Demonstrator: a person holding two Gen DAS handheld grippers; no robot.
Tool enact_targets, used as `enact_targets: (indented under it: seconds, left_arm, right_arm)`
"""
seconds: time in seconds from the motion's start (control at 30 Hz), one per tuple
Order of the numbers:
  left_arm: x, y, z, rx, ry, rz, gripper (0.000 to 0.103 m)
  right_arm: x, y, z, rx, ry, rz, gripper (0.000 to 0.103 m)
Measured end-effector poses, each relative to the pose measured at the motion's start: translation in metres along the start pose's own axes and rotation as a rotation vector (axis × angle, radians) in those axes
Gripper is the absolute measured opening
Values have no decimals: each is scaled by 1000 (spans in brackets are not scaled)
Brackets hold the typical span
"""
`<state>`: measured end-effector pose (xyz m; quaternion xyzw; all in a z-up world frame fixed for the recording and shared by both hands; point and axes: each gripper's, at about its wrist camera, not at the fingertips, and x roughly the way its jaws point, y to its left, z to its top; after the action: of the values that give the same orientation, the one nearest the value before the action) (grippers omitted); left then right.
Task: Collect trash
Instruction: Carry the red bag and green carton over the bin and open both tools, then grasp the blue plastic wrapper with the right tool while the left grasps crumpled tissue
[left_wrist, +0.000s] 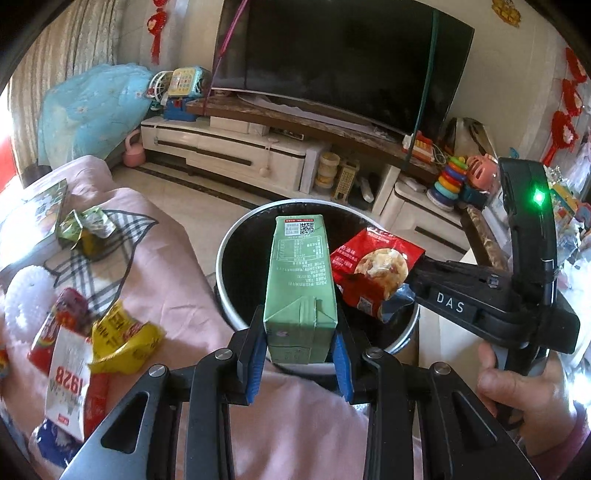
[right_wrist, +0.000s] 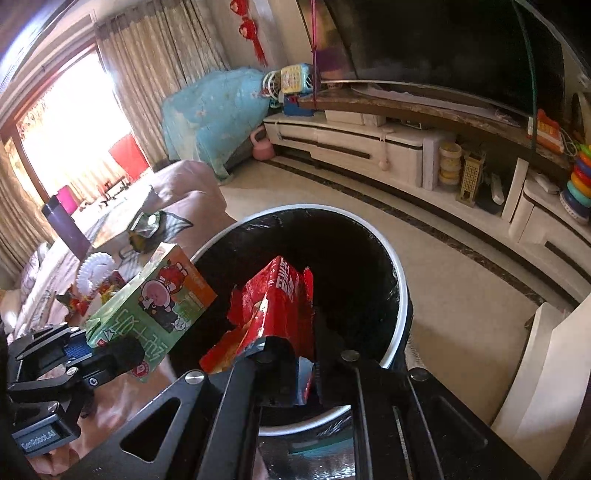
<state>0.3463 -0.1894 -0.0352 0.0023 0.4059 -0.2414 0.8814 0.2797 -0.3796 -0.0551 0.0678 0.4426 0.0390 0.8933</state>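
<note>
Left wrist view: my left gripper (left_wrist: 300, 343) is clamped on the base of the green carton (left_wrist: 301, 284), its blue pads pressing both sides. The carton stands at frame centre over the open trash bin (left_wrist: 236, 236). My right gripper (left_wrist: 402, 286), entering from the right, pinches the red snack wrapper (left_wrist: 373, 273) over the same opening. More wrappers (left_wrist: 122, 332) lie lower left on the pink cover (left_wrist: 177, 266).

Right wrist view: my right gripper (right_wrist: 295, 354) is nearly closed, with only the thin wrapper (right_wrist: 277, 306) between its fingers. The carton (right_wrist: 155, 299) sits left of centre, near the bin rim (right_wrist: 400, 280).

Risk: releasing the carton here may clip the rim and tip it outside. The light wrapper may cling to a pad.
</note>
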Motion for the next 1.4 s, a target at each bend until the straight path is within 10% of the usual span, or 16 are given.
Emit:
enact_targets:
  seconds: [0.2,0.33,0.53,0.77,1.4]
  left_arm:
    - [11,1,6,-15,19,10,36]
    - [3,-1,3,-29,-1,22,48]
    - [-21,7,-19,-64,-34,31,58]
    - [-64,20,-65,-125,-71,64,63]
    - [-185,71,-167,-297,-115,190,66]
  right_arm:
    - [6,-3,5,-11,23,-21,10]
    - [6,-6,6,-5,30,-23,40]
    - [-5,-3,1,5,12,-9,47]
    - [-31,12,-17,54,-56,85,84]
    - [-52,109,-86,2,-59,301,92]
